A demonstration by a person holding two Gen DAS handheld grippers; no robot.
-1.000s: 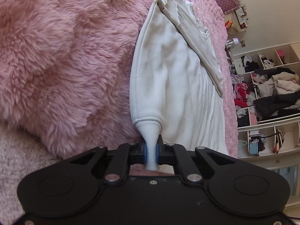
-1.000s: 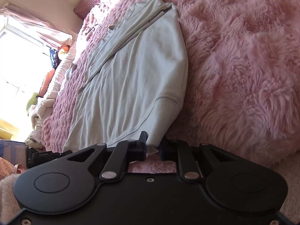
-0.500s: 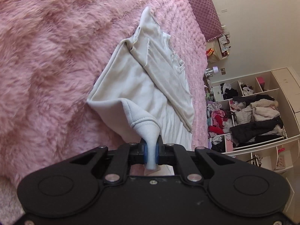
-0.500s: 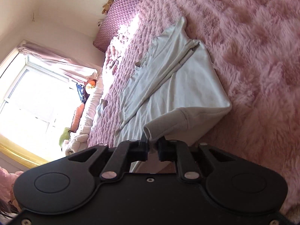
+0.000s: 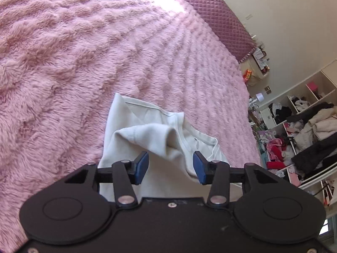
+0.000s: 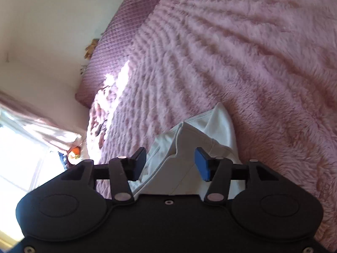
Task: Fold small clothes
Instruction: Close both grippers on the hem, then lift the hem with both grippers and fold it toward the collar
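Jaws of both grippers, clamped before, now gape over seemingly folded garment (image 5: 145, 139).

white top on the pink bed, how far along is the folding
Done: the white top lies doubled over on the pink blanket, one layer bunched on top. In hand: nothing; the left claw and right claw are both open above it. Left: flattening the bunched layer and probably another fold.

Pink fluffy blanket (image 5: 84, 52), quilted purple headboard (image 5: 219, 14), cluttered open shelves (image 5: 305, 130) beside the bed
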